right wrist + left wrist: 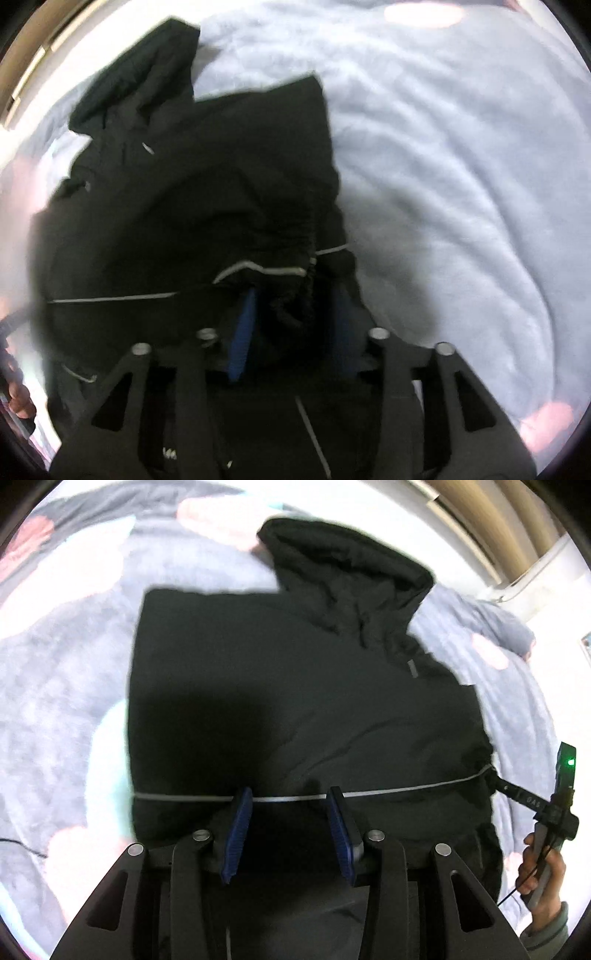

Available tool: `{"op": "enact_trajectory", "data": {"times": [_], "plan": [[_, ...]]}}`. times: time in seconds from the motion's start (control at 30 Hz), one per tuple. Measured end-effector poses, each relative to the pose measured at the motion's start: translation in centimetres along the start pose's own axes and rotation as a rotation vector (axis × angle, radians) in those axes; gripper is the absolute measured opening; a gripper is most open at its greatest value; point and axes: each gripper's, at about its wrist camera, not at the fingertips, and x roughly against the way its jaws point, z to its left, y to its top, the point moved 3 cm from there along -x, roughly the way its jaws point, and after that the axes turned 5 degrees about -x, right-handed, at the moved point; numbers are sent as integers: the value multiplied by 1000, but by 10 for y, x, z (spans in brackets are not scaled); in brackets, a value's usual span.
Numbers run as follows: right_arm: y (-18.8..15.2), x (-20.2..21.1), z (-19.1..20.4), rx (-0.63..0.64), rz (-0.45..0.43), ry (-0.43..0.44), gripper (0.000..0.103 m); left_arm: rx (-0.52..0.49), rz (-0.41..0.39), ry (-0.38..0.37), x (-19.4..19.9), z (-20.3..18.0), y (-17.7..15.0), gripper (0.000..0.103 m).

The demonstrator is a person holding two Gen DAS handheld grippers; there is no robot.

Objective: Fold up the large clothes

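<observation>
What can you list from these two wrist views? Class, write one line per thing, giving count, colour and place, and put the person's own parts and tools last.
Hooded jacket: one, black with a thin grey reflective stripe near the hem, lying spread on the blanket, hood at the far end.
Blanket: one, grey-blue fleece with pink and pale patches, under and around the jacket.
Wall panelling: beige strips, far upper right in the left wrist view.
Left gripper: one, black with blue pads, open, above the jacket's hem stripe.
Right gripper: one, black with blue pads, bunched jacket fabric between its fingers; grip unclear through blur.
Right hand: one, holding the right gripper's handle, at the jacket's right edge.
</observation>
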Motion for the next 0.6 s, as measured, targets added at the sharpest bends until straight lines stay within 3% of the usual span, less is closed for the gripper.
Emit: {"op": "enact_trajectory", "data": {"times": [0.13,0.23,0.27,0.4,0.6], "plan": [[5,38,11,3,-67,40,47,5,-60,-19,33,-3,1,44],[6,33,42,74,-70,43,46,63,-89,-108,40,-1,7,44],[8,26,50,102,-61,7,46,66,-88,-101,37,0,8,44],[1,-29,62,151,25,-117,47,32,24,112,-13,17,5,43],[-13,-51,64,214,31,-200,48,43,37,135,-37,22,1,47]]}}
